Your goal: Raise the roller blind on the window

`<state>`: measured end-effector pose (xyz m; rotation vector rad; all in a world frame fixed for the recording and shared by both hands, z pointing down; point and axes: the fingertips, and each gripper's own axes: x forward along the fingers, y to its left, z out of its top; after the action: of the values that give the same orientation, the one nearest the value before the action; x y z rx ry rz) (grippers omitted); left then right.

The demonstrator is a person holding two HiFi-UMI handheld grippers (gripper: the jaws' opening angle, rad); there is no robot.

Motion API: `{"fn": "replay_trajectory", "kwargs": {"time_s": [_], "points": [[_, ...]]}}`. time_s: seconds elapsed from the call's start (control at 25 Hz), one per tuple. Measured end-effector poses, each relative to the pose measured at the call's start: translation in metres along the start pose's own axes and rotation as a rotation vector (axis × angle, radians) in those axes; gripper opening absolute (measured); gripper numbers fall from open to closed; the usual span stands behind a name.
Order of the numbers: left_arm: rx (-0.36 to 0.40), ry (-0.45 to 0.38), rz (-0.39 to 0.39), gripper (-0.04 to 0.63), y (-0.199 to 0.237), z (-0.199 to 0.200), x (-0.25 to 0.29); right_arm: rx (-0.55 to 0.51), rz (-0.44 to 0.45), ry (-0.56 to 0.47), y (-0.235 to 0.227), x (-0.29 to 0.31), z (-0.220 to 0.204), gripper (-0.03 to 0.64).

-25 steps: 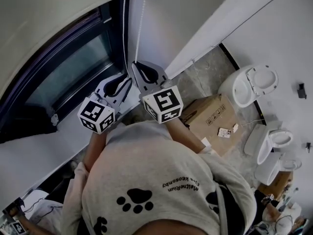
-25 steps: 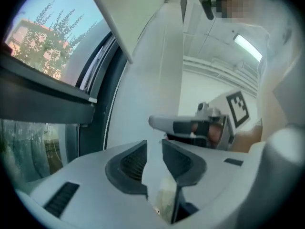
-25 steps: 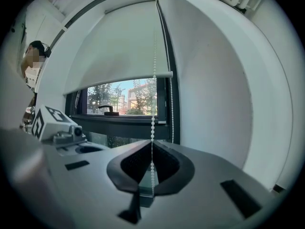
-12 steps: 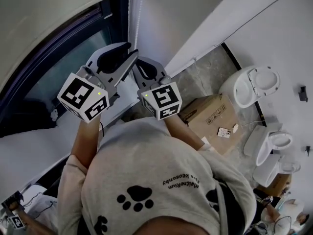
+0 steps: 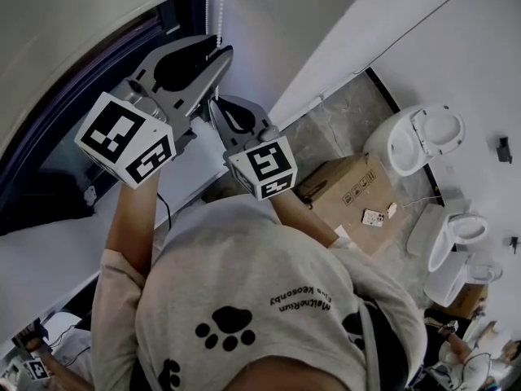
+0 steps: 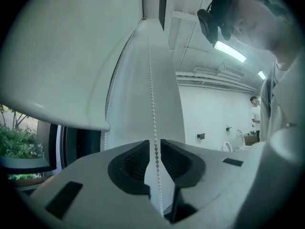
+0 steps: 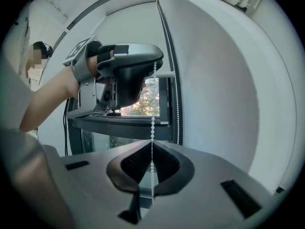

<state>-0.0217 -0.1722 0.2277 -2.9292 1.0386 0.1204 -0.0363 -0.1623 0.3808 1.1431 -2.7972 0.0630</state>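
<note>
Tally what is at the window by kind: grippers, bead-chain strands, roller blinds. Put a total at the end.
Grey two-jaw grippers: 2 (left gripper, right gripper)
White plastic bead-chain strands: 2
Pale fabric roller blind: 1
Total: 5

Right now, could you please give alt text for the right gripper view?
The right gripper, grey, is shut on a white beaded cord that runs up between the jaws of the left gripper, held higher; those jaws have just been closing but stand apart. Behind, a dark-framed window sits below a white roller blind.
</note>
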Motion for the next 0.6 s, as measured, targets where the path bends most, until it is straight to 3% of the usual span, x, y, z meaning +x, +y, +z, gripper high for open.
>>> {"fn": "replay_trajectory", "kwargs": {"time_s": [0.28, 0.6], "points": [[0.022, -0.001, -0.017, 0.023, 0.0054, 0.0119, -0.0004, -0.019, 0.003, 0.005, 0.0031, 0.0065, 0.0010, 0.011], [-0.002, 0.023, -0.027, 0.014, -0.0001, 0.0061, -0.0033, -0.024, 0.002, 0.023, 0.0009, 0.0067, -0.0047, 0.011]]}}
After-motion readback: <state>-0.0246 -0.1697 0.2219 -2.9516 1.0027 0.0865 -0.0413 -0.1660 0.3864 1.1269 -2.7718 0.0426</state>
